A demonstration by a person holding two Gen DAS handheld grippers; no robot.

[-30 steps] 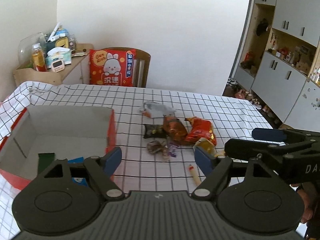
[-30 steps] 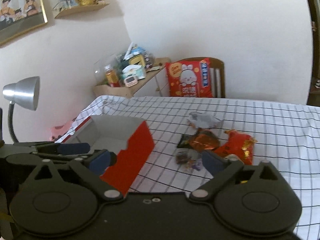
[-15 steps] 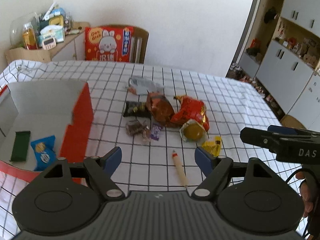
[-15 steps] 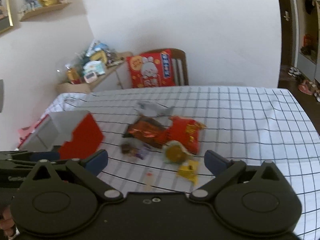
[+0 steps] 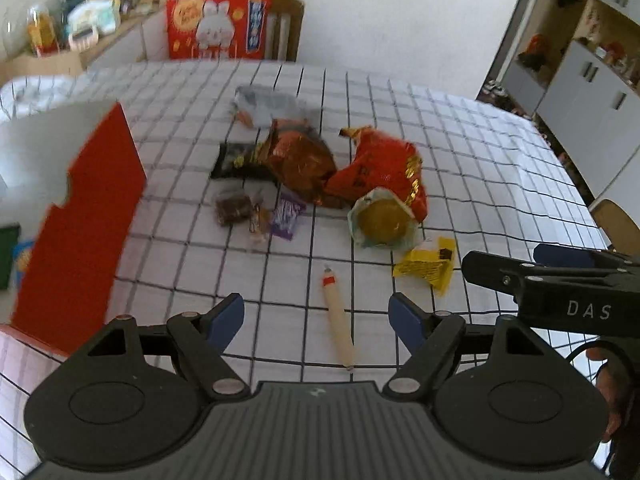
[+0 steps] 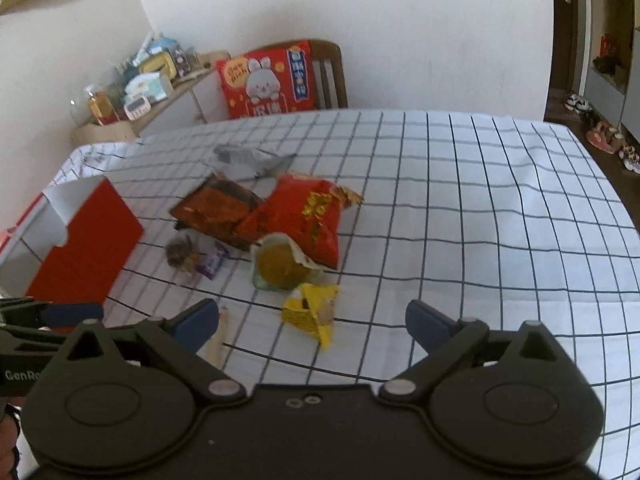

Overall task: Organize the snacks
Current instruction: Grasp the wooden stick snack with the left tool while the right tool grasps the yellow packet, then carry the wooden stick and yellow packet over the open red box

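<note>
The left gripper (image 5: 316, 314), jaws standing wide and empty, is hovering nearest the cream stick snack (image 5: 338, 326), which is lying lengthwise between its fingers, pointing away

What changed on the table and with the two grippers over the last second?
Both grippers came down and forward toward the snack pile: left gripper over the sausage stick, right gripper near the yellow packet. Nothing was grasped; both stayed open. Snacks and red box stayed put.
</note>
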